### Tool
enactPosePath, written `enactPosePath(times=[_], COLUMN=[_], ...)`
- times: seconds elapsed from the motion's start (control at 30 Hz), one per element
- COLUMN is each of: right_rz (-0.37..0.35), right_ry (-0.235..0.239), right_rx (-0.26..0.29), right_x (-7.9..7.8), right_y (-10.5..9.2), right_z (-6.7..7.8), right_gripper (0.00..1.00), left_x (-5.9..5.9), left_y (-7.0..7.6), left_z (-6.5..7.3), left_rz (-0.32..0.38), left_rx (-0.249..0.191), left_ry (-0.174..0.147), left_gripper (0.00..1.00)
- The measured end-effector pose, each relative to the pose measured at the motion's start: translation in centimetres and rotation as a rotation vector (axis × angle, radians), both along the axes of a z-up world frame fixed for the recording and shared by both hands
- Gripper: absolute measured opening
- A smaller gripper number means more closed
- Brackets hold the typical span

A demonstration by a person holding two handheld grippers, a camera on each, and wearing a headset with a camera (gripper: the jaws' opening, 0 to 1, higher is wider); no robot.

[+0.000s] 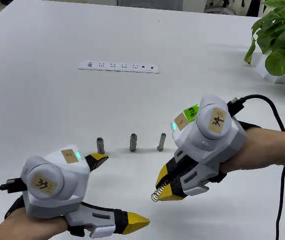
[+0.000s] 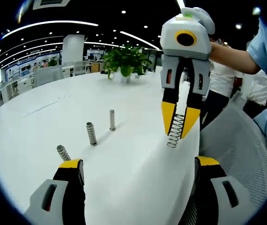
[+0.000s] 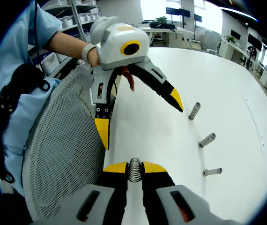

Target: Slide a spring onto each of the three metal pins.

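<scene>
While right hand-held gripper [image 1: 165,186] pinches spring [image 1: 157,191], left hand-held gripper [image 1: 118,190] gapes empty — table [image 1: 42,90], power strip [image 1: 118,66], plant [image 1: 277,35].

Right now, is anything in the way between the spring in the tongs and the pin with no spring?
No, nothing visible. The right tongs hold the spring, and only bare table lies between it and the bare pin. The open left tongs sit off to the side.
</scene>
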State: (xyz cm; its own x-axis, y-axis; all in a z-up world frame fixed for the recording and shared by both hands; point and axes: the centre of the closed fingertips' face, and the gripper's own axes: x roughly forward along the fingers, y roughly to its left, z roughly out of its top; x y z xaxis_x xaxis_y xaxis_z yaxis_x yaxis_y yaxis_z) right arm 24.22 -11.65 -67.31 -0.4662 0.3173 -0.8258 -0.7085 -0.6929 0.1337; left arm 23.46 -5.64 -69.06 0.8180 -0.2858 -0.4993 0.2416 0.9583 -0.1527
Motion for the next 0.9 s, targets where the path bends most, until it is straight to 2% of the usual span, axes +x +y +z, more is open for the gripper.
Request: enactPosePath(times=[0.07, 0.17, 0.27, 0.33, 0.6, 0.77, 0.9], right_rz=[0.000, -0.002, -0.002, -0.002, -0.021, -0.025, -0.024], right_ry=[-0.001, -0.003, -0.007, -0.012, -0.046, -0.086, -0.113], right_rx=[0.003, 0.003, 0.004, 0.005, 0.016, 0.026, 0.029], right_x=[0.0, 0.1, 0.1, 0.3, 2.0, 3.6, 4.8], right_y=[0.0, 0.0, -0.1, 0.0, 0.7, 1.5, 2.3], right_z=[0.0, 0.0, 0.2, 0.2, 0.5, 0.8, 1.5], right_gripper=[0.12, 0.12, 0.12, 0.12, 0.12, 0.12, 0.12], left_x=[-0.2, -0.4, -1.0, -1.4, -2.4, -2.7, -2.7], left_y=[0.8, 1.4, 2.4, 2.8, 3.6, 3.7, 4.4], left_z=[0.0, 0.3, 0.1, 0.0, -0.2, -0.3, 0.0], left_rz=[0.014, 0.043, 0.071, 0.085, 0.118, 0.124, 0.140], left_rx=[0.016, 0.001, 0.017, 0.013, 0.017, 0.019, 0.024], left_ry=[-0.004, -0.011, -0.002, -0.002, -0.002, -0.004, -0.013], left_gripper=[1.00, 1.00, 1.00, 1.00, 1.00, 1.00, 1.00])
